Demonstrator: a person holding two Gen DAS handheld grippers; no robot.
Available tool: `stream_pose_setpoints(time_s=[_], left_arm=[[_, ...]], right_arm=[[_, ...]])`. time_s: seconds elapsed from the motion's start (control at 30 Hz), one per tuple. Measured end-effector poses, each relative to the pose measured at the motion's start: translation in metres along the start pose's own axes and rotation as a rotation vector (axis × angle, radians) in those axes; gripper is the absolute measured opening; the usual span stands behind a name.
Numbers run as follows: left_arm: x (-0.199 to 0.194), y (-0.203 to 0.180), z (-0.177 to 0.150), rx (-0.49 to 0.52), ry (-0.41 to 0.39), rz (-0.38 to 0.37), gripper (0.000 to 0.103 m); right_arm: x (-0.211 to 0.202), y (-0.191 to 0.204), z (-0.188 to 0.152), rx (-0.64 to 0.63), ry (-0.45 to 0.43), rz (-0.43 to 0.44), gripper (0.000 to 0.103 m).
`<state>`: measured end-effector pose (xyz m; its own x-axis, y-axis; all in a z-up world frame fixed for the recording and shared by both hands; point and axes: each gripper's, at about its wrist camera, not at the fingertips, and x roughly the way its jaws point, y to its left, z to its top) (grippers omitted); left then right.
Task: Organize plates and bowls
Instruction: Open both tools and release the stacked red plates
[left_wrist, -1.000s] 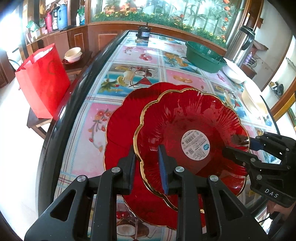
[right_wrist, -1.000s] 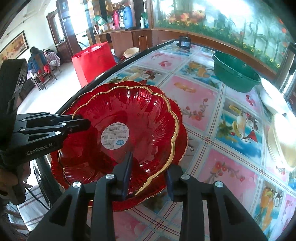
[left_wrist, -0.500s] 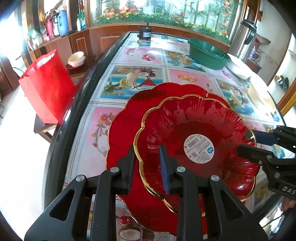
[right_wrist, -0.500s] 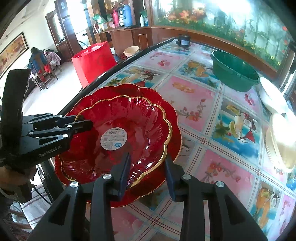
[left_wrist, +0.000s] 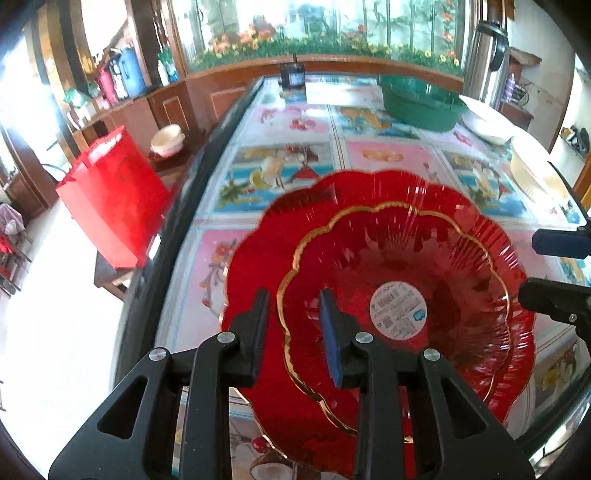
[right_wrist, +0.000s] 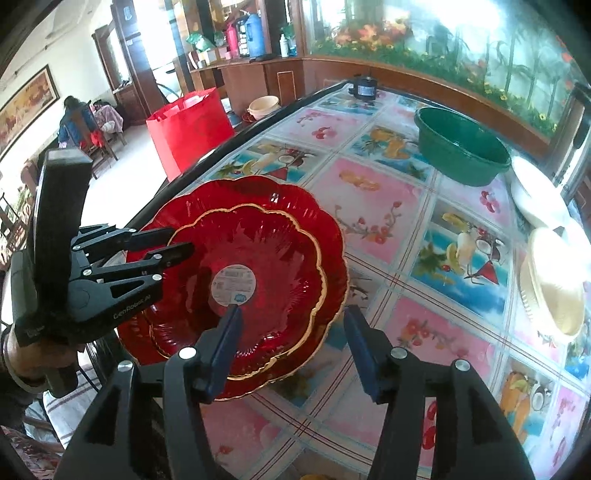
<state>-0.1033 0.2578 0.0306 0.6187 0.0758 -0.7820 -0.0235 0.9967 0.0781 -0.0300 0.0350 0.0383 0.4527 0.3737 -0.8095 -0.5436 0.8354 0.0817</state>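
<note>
At the tabletop's (right_wrist: 373, 206) near-left edge, the left claw (left_wrist: 295, 325), just opening, straddles the gold rim of the smaller red glass dish (left_wrist: 399, 280) nested in the larger red glass plate (left_wrist: 258, 258). The dish holds only a label and looks rigid, slick and breakable, best gripped at its rim. The right claw (right_wrist: 291, 332), also just opening, stands spread, free of both rims; further right, the green basin (right_wrist: 461, 151) looks empty.

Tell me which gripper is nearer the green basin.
Right. The green basin sits far up the table on the right gripper's side; the left gripper straddles the red bowl's opposite rim.
</note>
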Motion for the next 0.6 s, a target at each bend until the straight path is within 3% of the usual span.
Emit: stream_pose_setpoints(time_s=[0.03,0.13,0.6], left_arm=[[-0.003,0.001,0.001,-0.004,-0.015,0.007,0.046],[-0.013,0.002,0.004,-0.019,-0.062,0.000,0.058],[-0.029,-0.007,0.022,-0.002,-0.120,0.031,0.058]], right_arm=[[-0.001,-0.002,0.000,0.007,-0.002,0.004,0.063],[-0.003,-0.009,-0.001,0.042,-0.010,0.029,0.066],[-0.015,-0.027,-0.002,0.100,-0.032,0.041,0.077]])
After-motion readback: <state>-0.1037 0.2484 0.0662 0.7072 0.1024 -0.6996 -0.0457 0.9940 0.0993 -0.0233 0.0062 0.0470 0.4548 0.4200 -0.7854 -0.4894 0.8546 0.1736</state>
